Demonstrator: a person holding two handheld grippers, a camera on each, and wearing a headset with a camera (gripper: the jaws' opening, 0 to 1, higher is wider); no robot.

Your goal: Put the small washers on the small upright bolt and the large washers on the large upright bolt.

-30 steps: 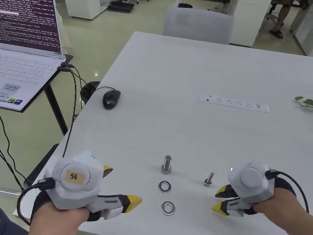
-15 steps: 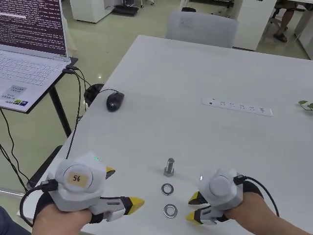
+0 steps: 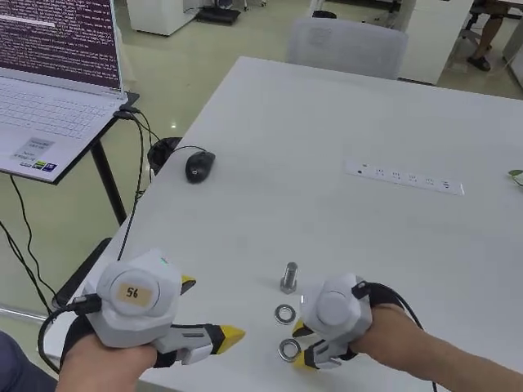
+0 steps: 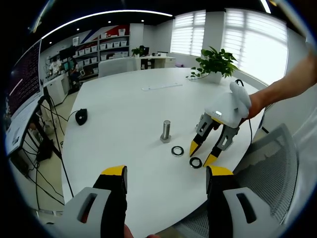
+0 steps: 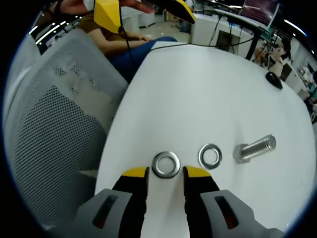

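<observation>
Two steel washers lie flat near the table's front edge: a near washer (image 3: 288, 349) (image 5: 166, 164) (image 4: 196, 162) and a far washer (image 3: 285, 314) (image 5: 210, 155) (image 4: 177, 150). Just beyond them the large bolt (image 3: 289, 278) (image 4: 166, 131) (image 5: 255, 148) stands upright. My right gripper (image 3: 303, 345) (image 5: 166, 173) (image 4: 202, 154) is open and low over the table, its yellow tips on either side of the near washer's close edge. My left gripper (image 3: 209, 309) (image 4: 168, 173) is held open to the left, apart from the washers, with nothing between its jaws. The right gripper's body hides the table behind it.
A black mouse (image 3: 199, 167) with its cable lies at the table's left edge, and a white power strip (image 3: 404, 177) lies further back. A laptop (image 3: 49, 90) sits on a stand to the left. A grey chair (image 3: 347, 45) stands at the far end, and a mesh chair (image 5: 59, 114) by the near edge.
My right gripper has moved left from beside the small bolt to the near washer, and it now covers the small bolt. The left gripper has stayed put.
</observation>
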